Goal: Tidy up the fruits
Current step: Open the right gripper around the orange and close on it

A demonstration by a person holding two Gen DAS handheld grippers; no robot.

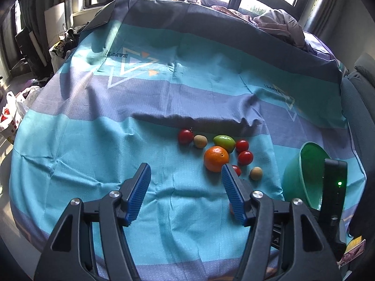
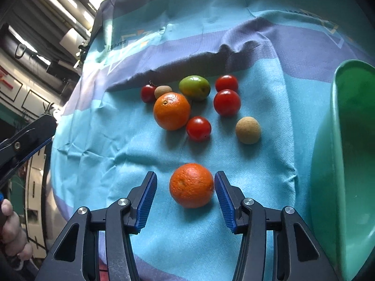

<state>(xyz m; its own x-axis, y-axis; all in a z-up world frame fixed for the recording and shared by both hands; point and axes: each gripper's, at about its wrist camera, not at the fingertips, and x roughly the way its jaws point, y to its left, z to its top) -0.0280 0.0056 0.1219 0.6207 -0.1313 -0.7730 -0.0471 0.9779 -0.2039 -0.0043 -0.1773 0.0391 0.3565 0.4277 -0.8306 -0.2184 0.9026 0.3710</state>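
Note:
On the blue striped bedsheet [image 2: 117,145], an orange [image 2: 191,185] lies between the fingers of my right gripper [image 2: 185,175]. The right pad [image 2: 222,192] is at its skin and the left pad stands apart from it, so the gripper is open. Beyond it sit a second orange [image 2: 171,111], a green fruit [image 2: 194,87], several red tomatoes [image 2: 226,102] and two small brown fruits [image 2: 248,130]. My left gripper [image 1: 186,167] hangs open with nothing in it, left of the fruit cluster [image 1: 216,158]. A green bowl [image 2: 339,164] lies tipped at the right.
The bowl [image 1: 302,175] rests near the sheet's right edge, its mouth facing the fruit. A dark fold [image 1: 187,119] in the sheet runs just behind the fruit. Crumpled bedding [image 1: 276,23] lies at the far right and bags [image 1: 11,114] are on the floor at left.

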